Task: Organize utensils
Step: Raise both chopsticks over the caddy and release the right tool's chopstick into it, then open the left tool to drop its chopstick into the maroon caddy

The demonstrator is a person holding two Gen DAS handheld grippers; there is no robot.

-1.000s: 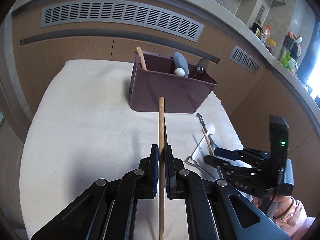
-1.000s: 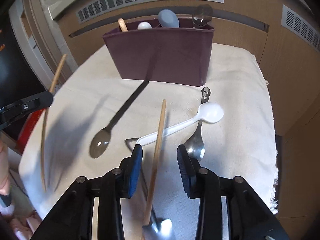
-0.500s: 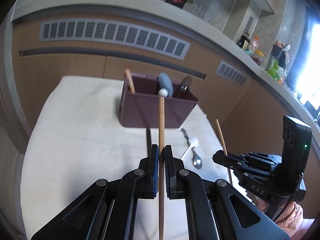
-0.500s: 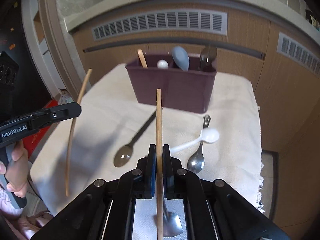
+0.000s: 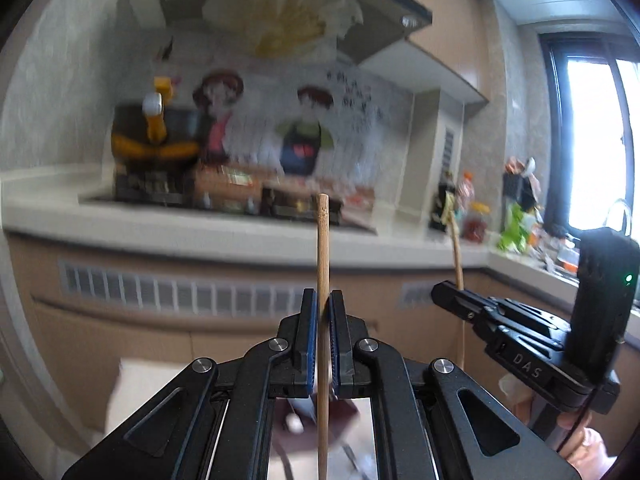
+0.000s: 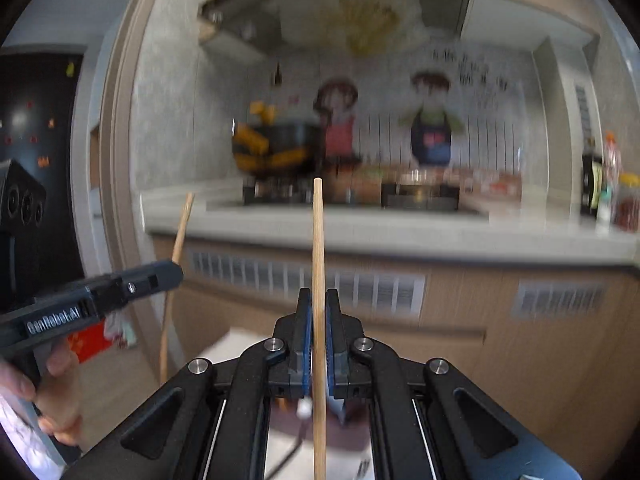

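Blurred kitchen counter [image 5: 200, 232] and stove fill both views, with the dark maroon utensil caddy [image 5: 316, 428] barely seen below. One pale wooden chopstick [image 5: 322, 280] is clamped upright in the closed left gripper [image 5: 323, 340], another chopstick [image 6: 318, 280] likewise in the closed right gripper [image 6: 318, 336]. Both should be lowered vertically, tips aligned over one compartment, before release.

The right gripper [image 5: 448, 294] reads "DAS"; the left gripper [image 6: 176, 274] reads "GenRobot.AI".
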